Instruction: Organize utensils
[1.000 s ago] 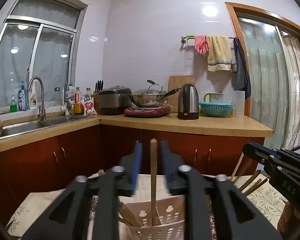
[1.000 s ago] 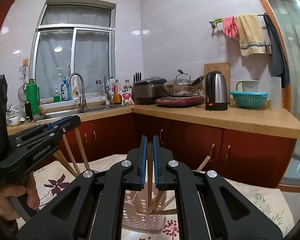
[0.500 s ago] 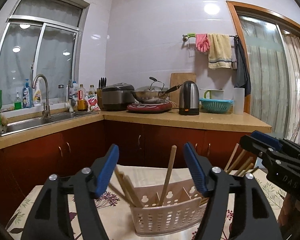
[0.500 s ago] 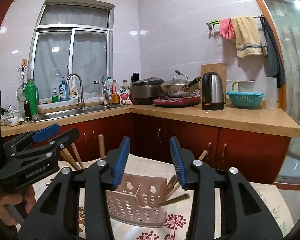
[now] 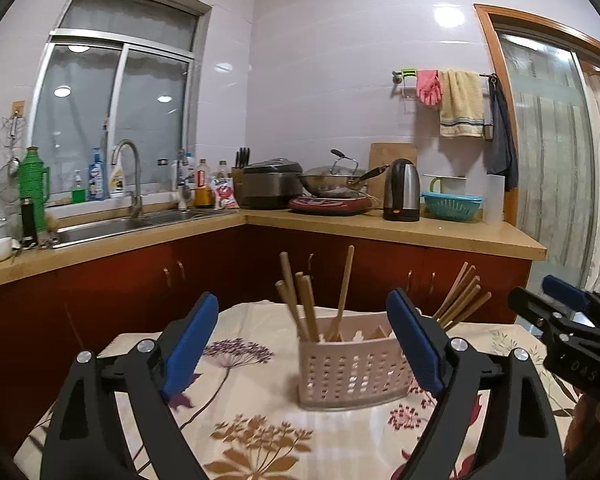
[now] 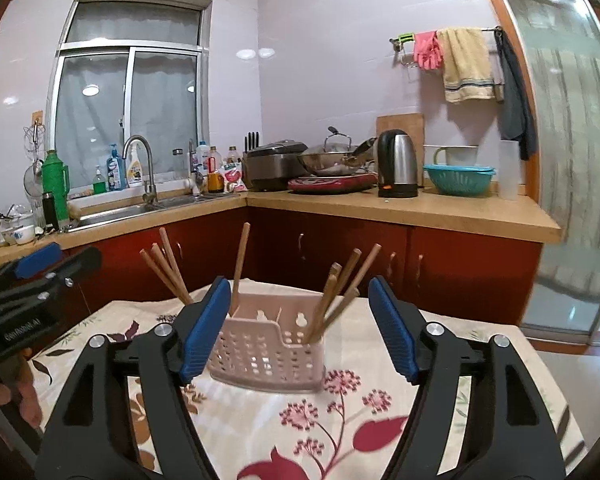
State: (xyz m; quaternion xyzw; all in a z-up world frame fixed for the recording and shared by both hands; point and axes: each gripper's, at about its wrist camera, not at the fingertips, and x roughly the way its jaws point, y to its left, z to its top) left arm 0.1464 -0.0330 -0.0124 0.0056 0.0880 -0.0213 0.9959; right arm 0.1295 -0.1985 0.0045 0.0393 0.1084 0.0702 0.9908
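Left gripper (image 5: 302, 344): fingers just opened, empty | right gripper (image 6: 298, 330): likewise | chopsticks (image 6: 342, 292): released, standing in basket (image 6: 266, 350) | both drawn back; sorting apparently complete.

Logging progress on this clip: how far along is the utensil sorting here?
It looks nearly finished. Done: the wooden chopsticks stand in the pink perforated holder on the floral tablecloth, split between its compartments. In hand: nothing; the left claw and right claw have just been opening, and nothing is between the jaws. Left: no loose utensils are visible on the cloth.
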